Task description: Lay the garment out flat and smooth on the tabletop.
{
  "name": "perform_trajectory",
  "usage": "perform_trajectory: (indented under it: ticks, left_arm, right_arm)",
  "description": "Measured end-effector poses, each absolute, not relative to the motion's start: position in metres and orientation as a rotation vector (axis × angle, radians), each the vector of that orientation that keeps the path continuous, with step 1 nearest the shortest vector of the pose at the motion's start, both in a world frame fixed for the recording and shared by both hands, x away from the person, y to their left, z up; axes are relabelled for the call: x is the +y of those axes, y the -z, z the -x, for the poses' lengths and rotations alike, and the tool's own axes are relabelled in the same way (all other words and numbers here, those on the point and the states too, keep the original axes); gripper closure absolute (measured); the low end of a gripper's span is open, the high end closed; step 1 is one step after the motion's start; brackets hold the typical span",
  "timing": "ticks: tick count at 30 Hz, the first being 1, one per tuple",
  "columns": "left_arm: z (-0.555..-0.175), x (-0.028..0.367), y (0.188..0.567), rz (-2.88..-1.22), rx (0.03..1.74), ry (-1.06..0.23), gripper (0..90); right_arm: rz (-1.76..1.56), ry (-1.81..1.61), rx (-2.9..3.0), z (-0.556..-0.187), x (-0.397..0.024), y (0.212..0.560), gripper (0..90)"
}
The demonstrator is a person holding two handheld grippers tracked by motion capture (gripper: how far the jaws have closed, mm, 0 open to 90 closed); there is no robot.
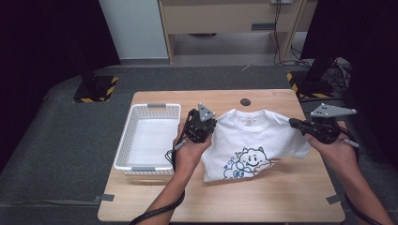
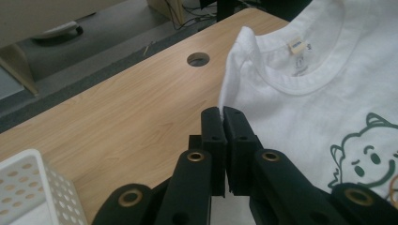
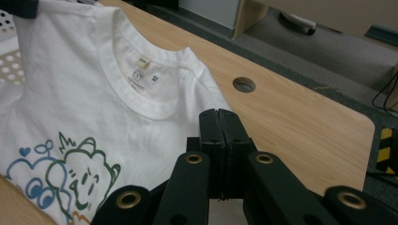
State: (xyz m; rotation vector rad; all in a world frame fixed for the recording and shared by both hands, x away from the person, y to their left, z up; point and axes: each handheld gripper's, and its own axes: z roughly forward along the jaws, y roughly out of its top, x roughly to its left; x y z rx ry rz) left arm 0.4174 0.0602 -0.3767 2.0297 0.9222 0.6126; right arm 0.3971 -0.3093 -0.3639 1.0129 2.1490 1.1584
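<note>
right gripper [image 3: 219,112] jaws clamped on white T-shirt [image 3: 84,89] shoulder edge | collar label visible | cartoon print lower left | table [image 3: 291,117] hole beyond

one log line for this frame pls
left tongs: shut on t-shirt shoulder | right tongs: shut on other shoulder | shirt: partly lifted | basket: left of shirt

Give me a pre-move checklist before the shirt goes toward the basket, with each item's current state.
1. Left gripper clamped on the white T-shirt at its shoulder edge: ok.
2. Right gripper shut on the shirt's other shoulder: ok, jaws closed with fabric running into them.
3. Shirt hanging flat between the two grippers, print facing up: ok.
4. Lower hem lifted off the table: not ok, it rests on the wood.
5. White basket free of contents: ok.
6. Path from shirt to basket free of obstacles: ok.
</note>
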Motion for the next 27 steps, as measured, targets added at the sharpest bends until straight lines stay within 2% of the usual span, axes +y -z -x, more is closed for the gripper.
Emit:
perform_trajectory:
  ticks: [10,23,25,27]
  left_arm:
    - [-0.477,0.046,0.417,-2.125,1.023,-0.595,88.5]
    - [-0.521,0.043,0.457,-2.154,1.123,-0.55,88.0]
    - [-0.526,0.043,0.464,-2.161,1.137,-0.547,85.6]
    - [-0.529,0.044,0.47,-2.148,1.164,-0.549,74.2]
  right_arm:
    - [-1.177,-1.054,2.186,-0.455,-0.306,0.417,89.4]
    - [-1.307,-0.958,2.187,-0.5,-0.304,0.462,88.8]
    - [-1.318,-0.949,2.176,-0.506,-0.304,0.468,83.1]
    - [-1.339,-0.937,2.168,-0.511,-0.303,0.475,73.5]
